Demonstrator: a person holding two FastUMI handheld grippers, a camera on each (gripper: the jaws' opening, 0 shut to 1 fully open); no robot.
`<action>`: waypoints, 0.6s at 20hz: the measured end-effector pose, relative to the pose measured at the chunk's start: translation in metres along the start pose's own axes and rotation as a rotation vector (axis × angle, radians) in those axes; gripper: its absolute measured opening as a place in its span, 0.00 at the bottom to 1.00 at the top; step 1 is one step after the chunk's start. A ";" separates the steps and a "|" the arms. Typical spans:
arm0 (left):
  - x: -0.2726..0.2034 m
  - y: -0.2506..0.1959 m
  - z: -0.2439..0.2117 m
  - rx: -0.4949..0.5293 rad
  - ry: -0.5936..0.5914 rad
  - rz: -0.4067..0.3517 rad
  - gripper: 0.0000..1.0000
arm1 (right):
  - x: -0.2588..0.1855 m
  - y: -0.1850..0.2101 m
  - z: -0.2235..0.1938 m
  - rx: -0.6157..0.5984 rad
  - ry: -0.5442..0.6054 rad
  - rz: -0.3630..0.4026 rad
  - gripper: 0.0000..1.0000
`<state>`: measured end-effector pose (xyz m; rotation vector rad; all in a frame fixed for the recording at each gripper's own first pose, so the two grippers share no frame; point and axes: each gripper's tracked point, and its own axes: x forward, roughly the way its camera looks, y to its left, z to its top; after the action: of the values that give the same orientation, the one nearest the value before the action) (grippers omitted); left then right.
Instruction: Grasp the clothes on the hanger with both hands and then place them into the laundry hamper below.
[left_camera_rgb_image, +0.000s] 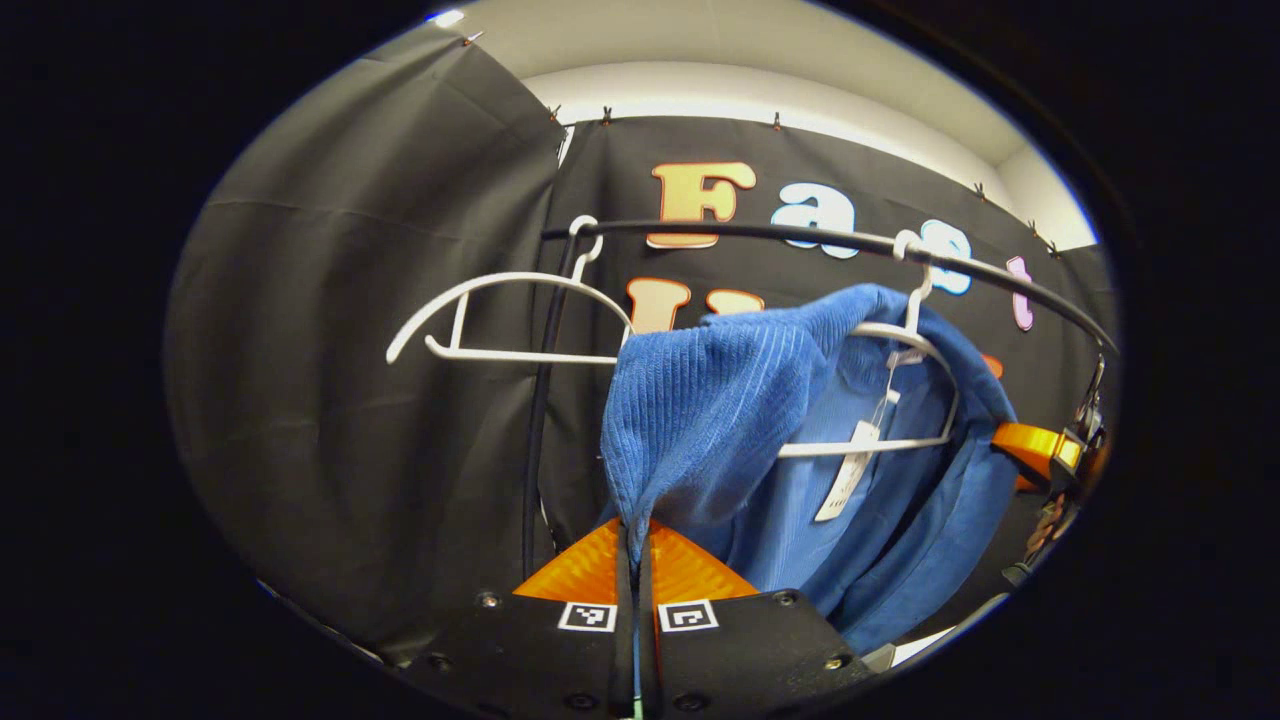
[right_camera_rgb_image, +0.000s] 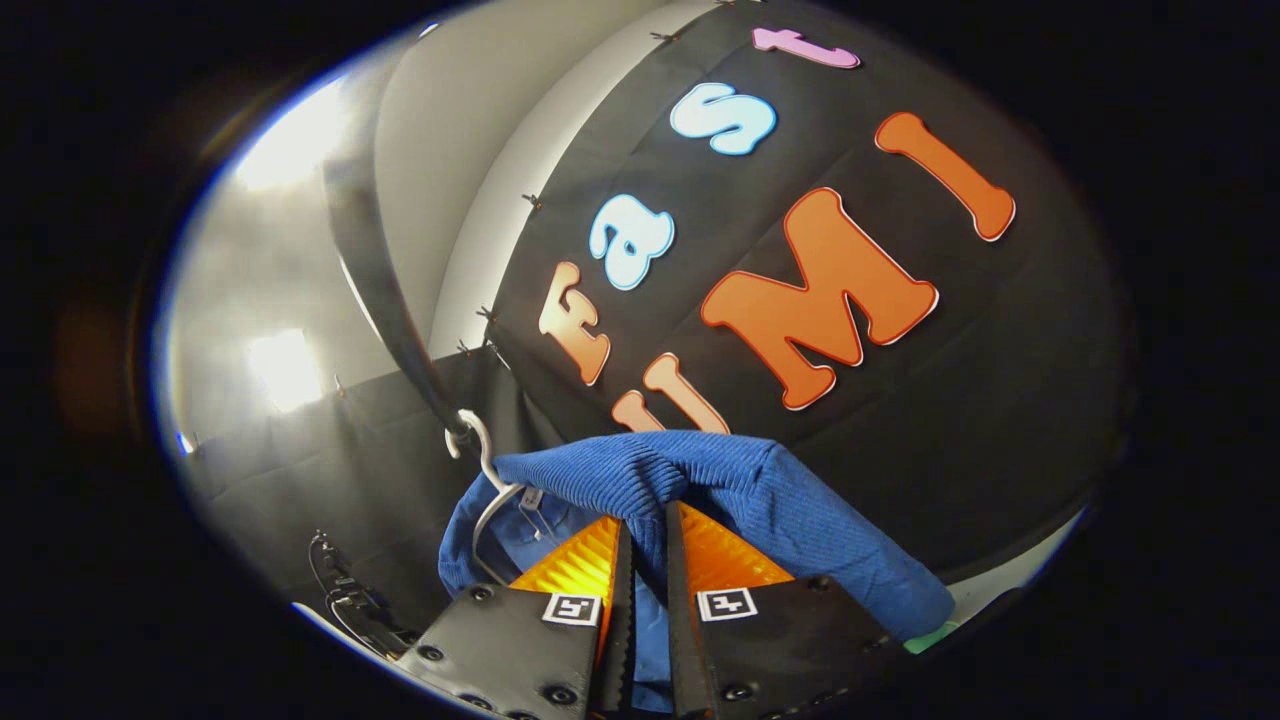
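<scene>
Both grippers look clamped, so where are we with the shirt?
Done: left gripper and right gripper each pinch the blue garment. In hand: pulling it off; it is still draped over the white hanger on the rail. Left: free it, then lower it into the hamper.

In the left gripper view, the rail (left_camera_rgb_image: 760, 232) carries two hangers: the bare hanger (left_camera_rgb_image: 500, 320) hangs at its left end, and the hanger (left_camera_rgb_image: 900, 390) under the garment (left_camera_rgb_image: 720, 420) hangs further right. Below the rail, the left tool (left_camera_rgb_image: 636, 560) pinches a fold of the garment, and the right tool (right_camera_rgb_image: 642, 560) pinches another fold just right of that hanger's hook.
</scene>
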<state>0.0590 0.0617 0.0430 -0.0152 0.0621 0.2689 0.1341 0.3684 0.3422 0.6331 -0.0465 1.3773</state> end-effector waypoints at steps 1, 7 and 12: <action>-0.001 0.007 0.017 0.011 -0.028 -0.005 0.02 | 0.003 -0.002 0.007 -0.005 -0.024 -0.010 0.22; 0.010 0.029 0.078 0.057 -0.118 -0.060 0.02 | 0.019 -0.010 0.025 -0.060 -0.117 -0.072 0.22; 0.033 0.056 0.099 0.073 -0.143 -0.103 0.04 | 0.025 -0.016 0.038 0.020 -0.150 -0.067 0.21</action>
<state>0.0821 0.1264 0.1396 0.0729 -0.0710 0.1645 0.1670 0.3729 0.3773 0.7474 -0.1305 1.2649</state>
